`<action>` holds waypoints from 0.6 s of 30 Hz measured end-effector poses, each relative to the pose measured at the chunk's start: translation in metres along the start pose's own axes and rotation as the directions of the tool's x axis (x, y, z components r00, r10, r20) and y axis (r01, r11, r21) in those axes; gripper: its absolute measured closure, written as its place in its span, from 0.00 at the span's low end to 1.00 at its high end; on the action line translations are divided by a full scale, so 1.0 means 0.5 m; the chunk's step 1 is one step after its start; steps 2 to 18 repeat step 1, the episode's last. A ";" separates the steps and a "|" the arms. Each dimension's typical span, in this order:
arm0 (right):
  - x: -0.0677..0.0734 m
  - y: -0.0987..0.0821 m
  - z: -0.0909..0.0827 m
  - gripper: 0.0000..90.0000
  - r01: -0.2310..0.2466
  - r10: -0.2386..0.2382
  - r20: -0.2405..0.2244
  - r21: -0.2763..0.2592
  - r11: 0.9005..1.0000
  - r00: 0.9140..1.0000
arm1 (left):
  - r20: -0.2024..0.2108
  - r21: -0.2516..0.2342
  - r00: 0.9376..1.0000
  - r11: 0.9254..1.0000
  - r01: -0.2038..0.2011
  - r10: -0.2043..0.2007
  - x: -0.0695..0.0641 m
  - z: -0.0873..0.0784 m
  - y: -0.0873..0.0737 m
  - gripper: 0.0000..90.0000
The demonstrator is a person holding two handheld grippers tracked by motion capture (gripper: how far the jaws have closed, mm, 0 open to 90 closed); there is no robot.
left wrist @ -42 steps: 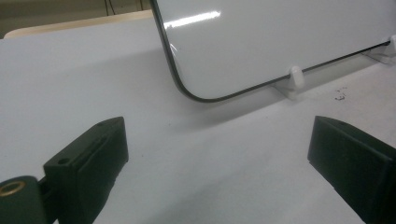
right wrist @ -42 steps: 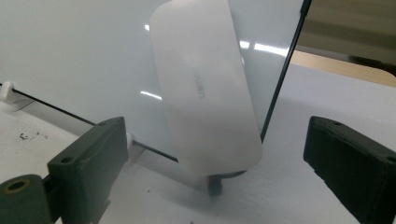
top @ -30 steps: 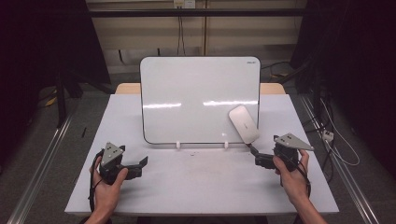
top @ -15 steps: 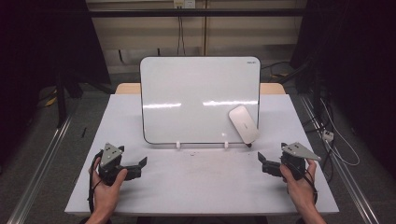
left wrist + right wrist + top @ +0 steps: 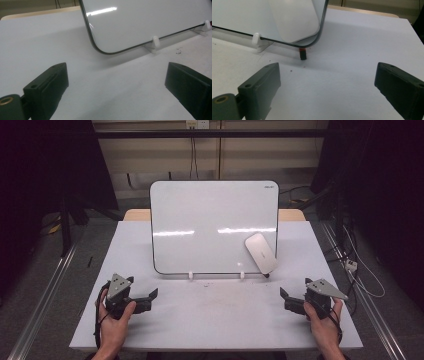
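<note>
A whiteboard (image 5: 214,227) stands upright on two small white feet (image 5: 190,275) near the middle of the counter (image 5: 220,320), tilted slightly back. A white eraser (image 5: 260,253) clings to the board's lower right corner, set at a slant. Just below that corner a small dark object with a red band (image 5: 303,53) stands on the counter; it may be a marker cap, though the right gripper view is too coarse to tell.

The left tool (image 5: 145,301) rests near the front left of the counter, held in the left hand (image 5: 114,320), and lies well apart from the board, in front of and to the left of the board's lower left corner. In the left gripper view its jaws stand wide open with bare counter between them; the board's rounded corner (image 5: 98,48) and one foot (image 5: 155,42) lie ahead of the jaws, untouched.

The right tool (image 5: 287,300) rests near the front right of the counter, held in the right hand (image 5: 325,325), in front of and to the right of the eraser and apart from it. In the right gripper view its jaws are likewise wide open and grip nothing; the eraser (image 5: 294,20) and the dark object lie ahead, nearer the left jaw.
</note>
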State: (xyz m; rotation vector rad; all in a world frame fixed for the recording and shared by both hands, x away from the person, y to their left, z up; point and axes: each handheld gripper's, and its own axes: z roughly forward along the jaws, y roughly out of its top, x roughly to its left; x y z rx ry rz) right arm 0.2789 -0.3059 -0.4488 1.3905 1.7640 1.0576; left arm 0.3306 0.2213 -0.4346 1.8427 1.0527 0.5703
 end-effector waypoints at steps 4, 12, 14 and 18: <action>-0.001 0.001 0.000 0.07 0.000 0.000 -0.003 -0.001 1.000 1.000 | -0.002 -0.001 1.000 1.000 0.003 -0.003 0.001 0.001 0.000 0.06; -0.001 0.001 0.000 0.07 0.000 0.000 -0.003 -0.001 1.000 1.000 | -0.002 -0.001 1.000 1.000 0.003 -0.003 0.001 0.001 0.000 0.06; -0.001 0.001 0.000 0.07 0.000 0.000 -0.003 -0.001 1.000 1.000 | -0.002 -0.001 1.000 1.000 0.003 -0.003 0.001 0.001 0.000 0.06; -0.001 0.001 0.000 0.07 0.000 0.000 -0.003 -0.001 1.000 1.000 | -0.002 -0.001 1.000 1.000 0.003 -0.003 0.001 0.001 0.000 0.06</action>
